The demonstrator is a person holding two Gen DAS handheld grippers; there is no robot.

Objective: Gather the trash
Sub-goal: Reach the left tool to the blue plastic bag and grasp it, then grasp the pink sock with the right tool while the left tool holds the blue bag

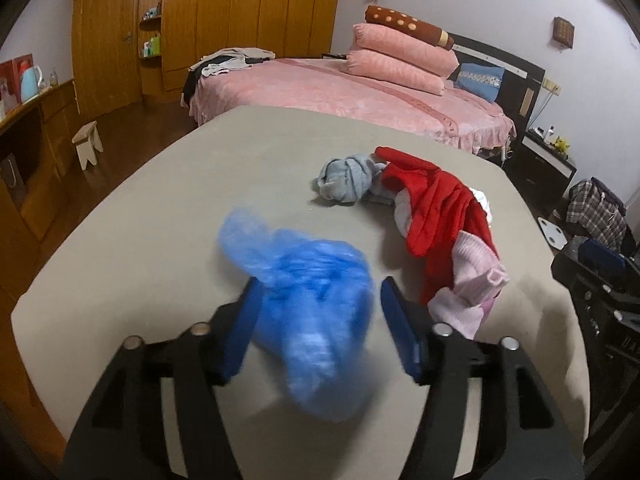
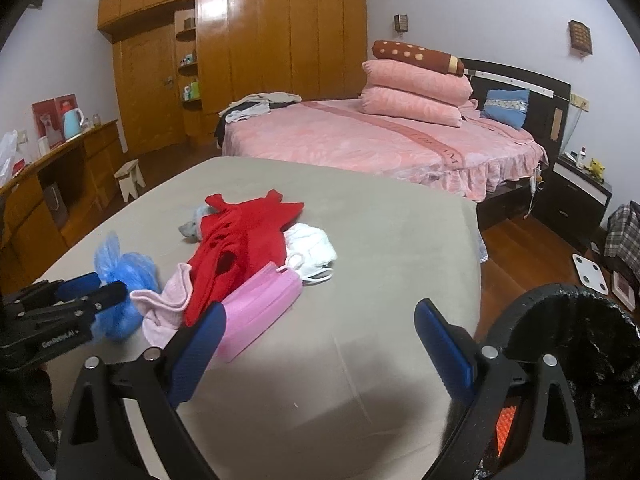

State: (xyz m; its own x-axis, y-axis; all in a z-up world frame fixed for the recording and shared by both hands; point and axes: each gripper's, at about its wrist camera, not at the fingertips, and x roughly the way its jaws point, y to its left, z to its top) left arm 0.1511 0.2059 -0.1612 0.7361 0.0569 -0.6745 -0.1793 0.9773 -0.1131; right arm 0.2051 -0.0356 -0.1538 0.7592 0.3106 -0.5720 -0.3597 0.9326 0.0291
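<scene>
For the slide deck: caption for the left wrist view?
Left gripper open around a blue plastic bag on the grey table.

- Your right gripper point(image 2: 318, 344), its blue-padded jaws spread wide with nothing between them, hangs over the grey cloth-covered table point(image 2: 380, 240).
- Your left gripper point(image 2: 90, 288) reaches in from the left edge, touching a crumpled blue plastic bag point(image 2: 128, 276).
- A red garment point(image 2: 240, 240) lies across pale pink cloth point(image 2: 164, 304), beside a pink face mask point(image 2: 260, 304) and a white mask point(image 2: 310, 248).
- A black-lined trash bin point(image 2: 580, 320) stands at your lower right.
</scene>
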